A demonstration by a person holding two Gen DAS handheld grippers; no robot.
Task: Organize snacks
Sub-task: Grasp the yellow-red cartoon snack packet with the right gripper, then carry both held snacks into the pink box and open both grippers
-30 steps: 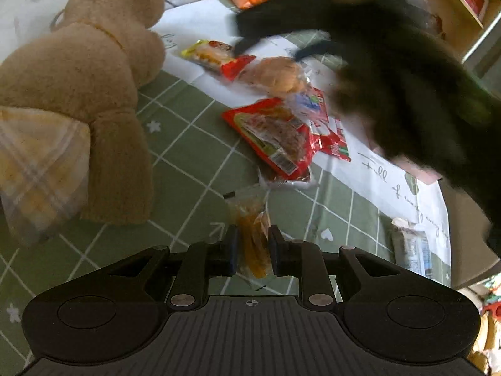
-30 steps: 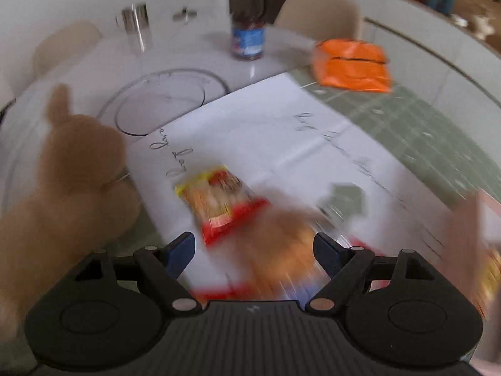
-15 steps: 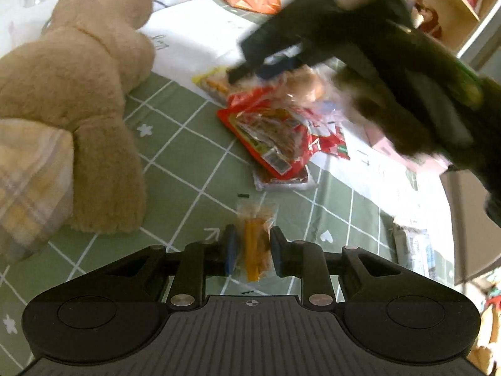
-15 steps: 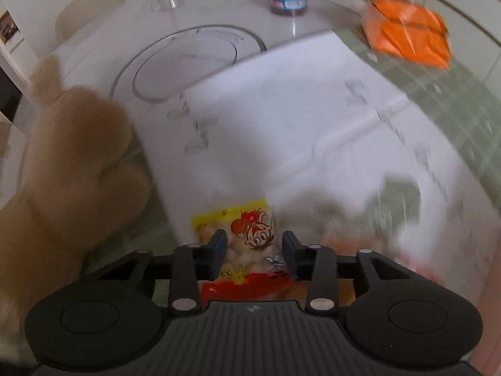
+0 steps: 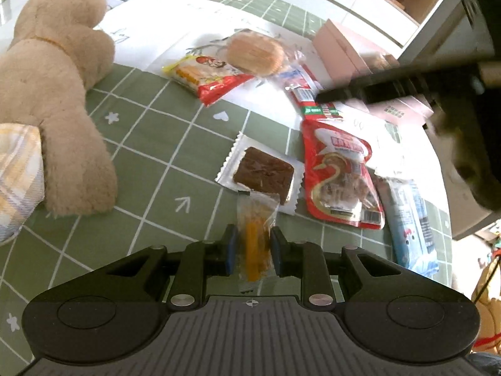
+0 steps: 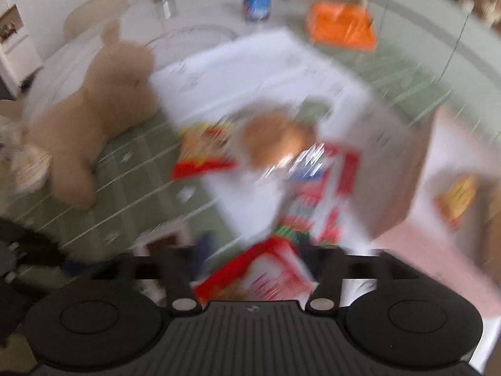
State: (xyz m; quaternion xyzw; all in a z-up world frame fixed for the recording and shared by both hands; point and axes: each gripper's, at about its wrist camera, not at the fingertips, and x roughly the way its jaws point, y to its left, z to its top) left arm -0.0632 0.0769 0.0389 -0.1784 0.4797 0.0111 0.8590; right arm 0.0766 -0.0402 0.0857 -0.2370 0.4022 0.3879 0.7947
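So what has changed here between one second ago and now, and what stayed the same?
The right gripper closed on the yellow-and-red snack packet, let it go, and pulled back with jaws opening, empty. A brown cake packet now shows. The left gripper stays shut on the orange snack stick; the teddy bear is unmoved.

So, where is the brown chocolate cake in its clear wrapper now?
In the left wrist view, the chocolate cake lies centrally on the green tablecloth, left of the red pouch.

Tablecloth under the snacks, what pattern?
Green tablecloth with a white grid, small white hearts and stars; clearest in the left wrist view.
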